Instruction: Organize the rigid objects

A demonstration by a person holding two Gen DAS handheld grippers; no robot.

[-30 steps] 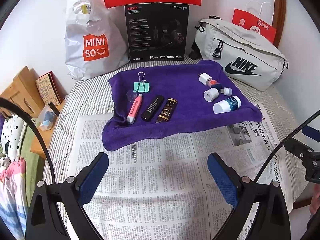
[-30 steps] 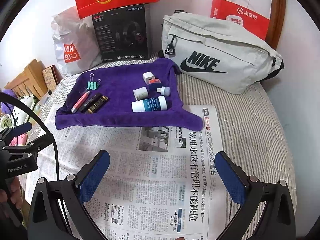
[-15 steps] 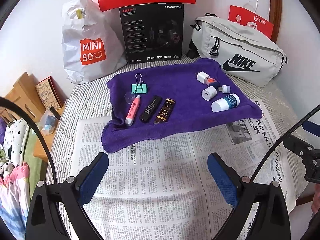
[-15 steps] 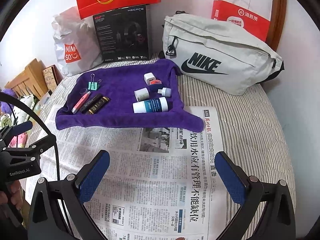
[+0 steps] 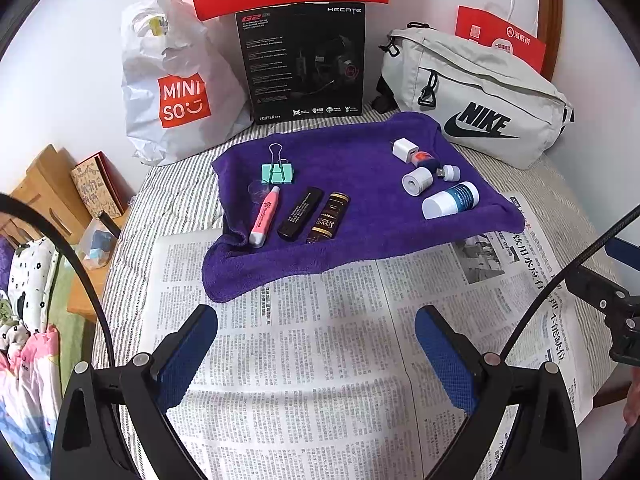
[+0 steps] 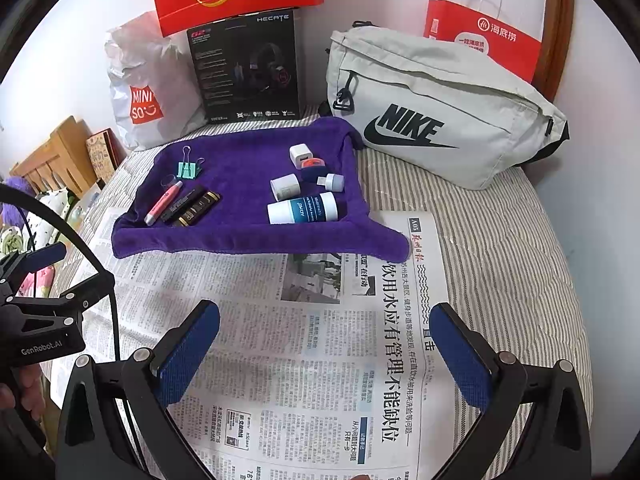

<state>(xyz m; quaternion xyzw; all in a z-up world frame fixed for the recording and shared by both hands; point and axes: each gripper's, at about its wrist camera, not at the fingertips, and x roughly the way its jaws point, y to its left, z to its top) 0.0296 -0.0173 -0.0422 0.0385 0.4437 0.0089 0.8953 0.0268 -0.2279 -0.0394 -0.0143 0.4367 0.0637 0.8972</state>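
A purple towel (image 5: 352,168) (image 6: 244,168) lies on the bed and bears small items. At its left are a green binder clip (image 5: 277,171) (image 6: 188,168), a pink pen (image 5: 264,216) (image 6: 162,202), a black tube (image 5: 301,213) and a brown tube (image 5: 329,218). At its right are a white charger cube (image 5: 405,148) (image 6: 300,155), a white roll (image 5: 417,181), and a blue-and-white bottle (image 5: 450,200) (image 6: 304,209). My left gripper (image 5: 316,354) is open and empty above the newspaper (image 5: 320,360). My right gripper (image 6: 324,356) is open and empty too.
At the back stand a white Miniso bag (image 5: 176,84), a black headset box (image 5: 304,60), a grey Nike bag (image 6: 436,108) and red paper bags (image 6: 488,36). A wooden stand (image 5: 44,192) is left of the bed. The newspaper (image 6: 304,340) covers the striped sheet.
Both grippers have pulled back and risen slightly, so the towel and its items look a little farther off. Nothing on the towel has moved.
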